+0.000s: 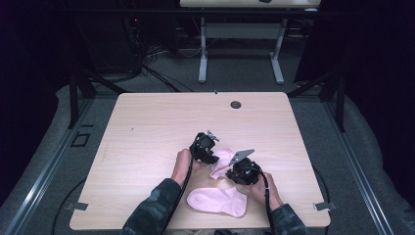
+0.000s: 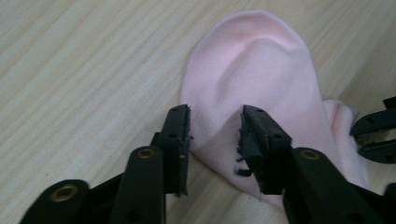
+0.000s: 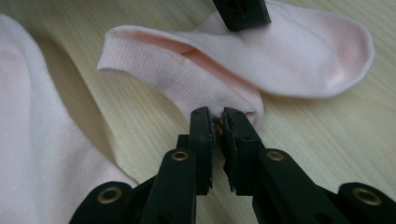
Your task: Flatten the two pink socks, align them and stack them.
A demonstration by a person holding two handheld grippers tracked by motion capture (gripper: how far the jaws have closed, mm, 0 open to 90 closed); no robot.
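Sock (image 3: 289,56) runs cuff-to-toe between tools | right gripper (image 3: 217,122) pinches its cuff | left gripper (image 2: 215,126) straddles toe end, jaws apart

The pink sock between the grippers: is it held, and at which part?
The right gripper pinches the sock at its cuff edge; the left gripper straddles its toe end, not gripping.

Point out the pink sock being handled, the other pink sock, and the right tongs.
held pink sock (image 3: 303,56), right gripper view, on its toe half.
flat pink sock (image 1: 218,201), high view, on its middle.
right tongs (image 3: 218,122), right gripper view, midway between the tips, closed on the held sock's cuff.
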